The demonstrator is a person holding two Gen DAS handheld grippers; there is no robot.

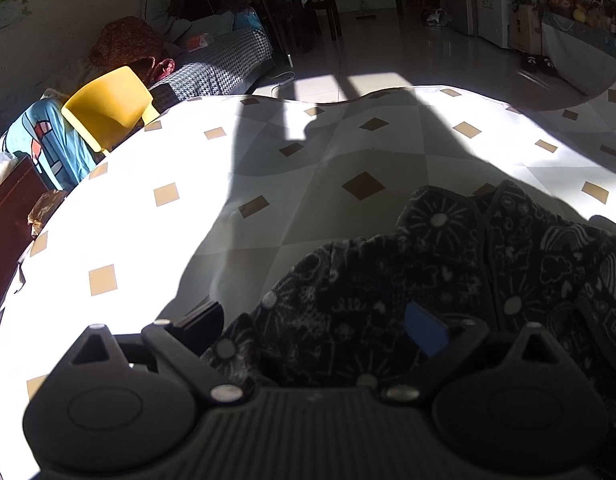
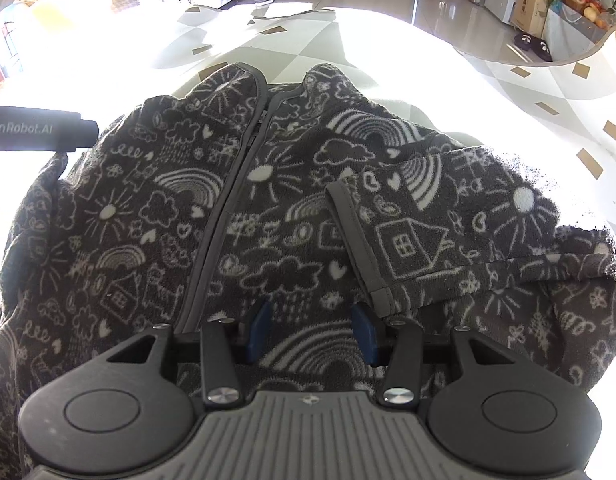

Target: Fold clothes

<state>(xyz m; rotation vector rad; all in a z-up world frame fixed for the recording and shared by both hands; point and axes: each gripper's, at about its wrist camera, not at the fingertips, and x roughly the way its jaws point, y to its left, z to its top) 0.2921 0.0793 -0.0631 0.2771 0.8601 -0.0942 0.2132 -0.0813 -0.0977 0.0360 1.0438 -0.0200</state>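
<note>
Hidden and cut off: much of the jacket and the counter

The dark patterned jacket (image 2: 291, 208) runs past the left, right and bottom edges of the right wrist view, its hem behind the right tool's (image 2: 312, 332) body. Sun glare washes out the counter (image 2: 388, 52) around it. In the left wrist view, the left tool's (image 1: 312, 320) left finger is lost in shadow.

Left gripper (image 1: 312, 320) jaws wide, right gripper (image 2: 312, 326) half-open
</note>
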